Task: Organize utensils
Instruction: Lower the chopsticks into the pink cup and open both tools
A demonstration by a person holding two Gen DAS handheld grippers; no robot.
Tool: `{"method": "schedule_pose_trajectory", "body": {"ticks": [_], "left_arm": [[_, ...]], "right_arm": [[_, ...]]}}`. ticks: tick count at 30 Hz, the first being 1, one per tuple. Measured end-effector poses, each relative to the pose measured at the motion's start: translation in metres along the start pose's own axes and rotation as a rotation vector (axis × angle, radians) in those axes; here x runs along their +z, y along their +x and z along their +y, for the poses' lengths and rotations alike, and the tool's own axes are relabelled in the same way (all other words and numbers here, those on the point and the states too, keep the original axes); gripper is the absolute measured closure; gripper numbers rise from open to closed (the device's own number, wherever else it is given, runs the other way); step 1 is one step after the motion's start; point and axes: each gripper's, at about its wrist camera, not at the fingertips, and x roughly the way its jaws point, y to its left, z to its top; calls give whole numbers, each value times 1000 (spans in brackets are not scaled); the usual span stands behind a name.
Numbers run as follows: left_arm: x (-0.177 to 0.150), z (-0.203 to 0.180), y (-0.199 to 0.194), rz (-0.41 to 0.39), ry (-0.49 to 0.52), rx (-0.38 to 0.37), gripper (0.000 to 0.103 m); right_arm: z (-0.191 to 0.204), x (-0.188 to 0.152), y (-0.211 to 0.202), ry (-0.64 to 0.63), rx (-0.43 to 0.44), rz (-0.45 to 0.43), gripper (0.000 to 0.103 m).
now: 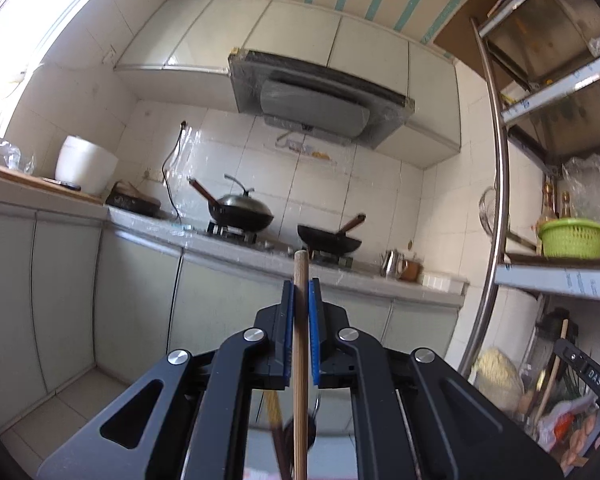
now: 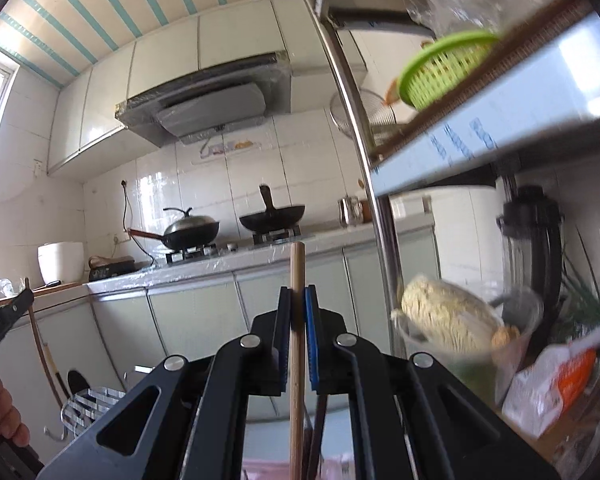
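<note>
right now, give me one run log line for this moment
left gripper: shut on pale wooden stick | right gripper: shut on light wooden stick | both sticks upright | facing stove counter

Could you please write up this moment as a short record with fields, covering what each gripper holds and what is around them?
left gripper: shut on a wooden stick, which stands upright between the jaws
right gripper: shut on a pale wooden stick, also upright
stove: lidded wok and open wok on the burners
shelf: green basket on top
below shelf: bag of noodles
counter: white rice cooker
</note>
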Motion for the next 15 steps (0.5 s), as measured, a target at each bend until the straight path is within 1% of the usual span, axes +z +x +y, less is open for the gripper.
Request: {"method": "schedule_pose_trajectory", "body": {"ticks": [3,7,10,12,15], "left_arm": [[-17,5,-5,69,-7,-10,97],[-35,16,-4,165,-44,-16,97],[-46,24,0,232,-77,-26,97],[-46,24,-1,234,-63,-25,97],[-44,24,-1,257,-80,-47,97]], "right_arm": [[-5,-13,0,15,-4,49,96],[-13,-29,4,48,0,137,96],[-16,-37,4,57,-5,165,96],[-16,-37,3,60,-6,170,96],[-16,-35,3,64,-4,184,96]]}}
